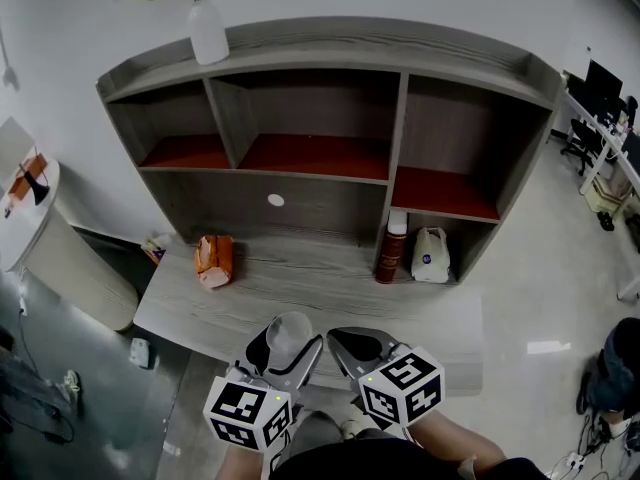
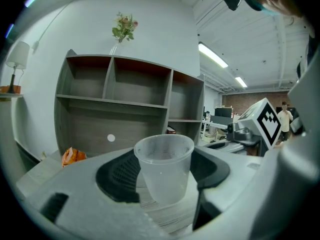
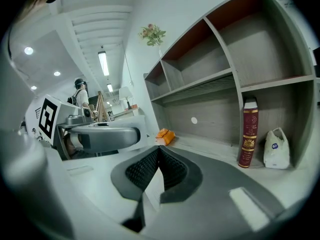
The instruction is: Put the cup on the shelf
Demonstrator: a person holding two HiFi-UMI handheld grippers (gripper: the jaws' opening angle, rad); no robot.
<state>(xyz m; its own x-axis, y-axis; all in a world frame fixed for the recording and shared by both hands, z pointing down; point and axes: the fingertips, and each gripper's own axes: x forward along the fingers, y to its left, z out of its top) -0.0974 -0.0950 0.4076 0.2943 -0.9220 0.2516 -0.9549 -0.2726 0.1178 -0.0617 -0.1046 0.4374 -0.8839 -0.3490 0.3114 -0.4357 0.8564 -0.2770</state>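
A clear plastic cup [image 1: 288,336] stands upright between the jaws of my left gripper [image 1: 289,348], which is shut on its sides. In the left gripper view the cup [image 2: 164,159] is empty, and the dark pads [image 2: 120,176] press on both sides. Beside it on the right, my right gripper [image 1: 358,346] is shut with nothing in it; its pads [image 3: 145,169] meet in the right gripper view. Both hover over the near edge of the grey desk [image 1: 300,298]. Beyond stands the grey shelf unit [image 1: 315,156] with empty red-brown compartments.
On the desk lie an orange bag [image 1: 214,259], an upright maroon book [image 3: 248,134] and a white bag [image 3: 276,149] under the right-hand compartment. A white vase with flowers [image 1: 207,30] tops the shelf. A round side table [image 1: 30,203] stands at the left.
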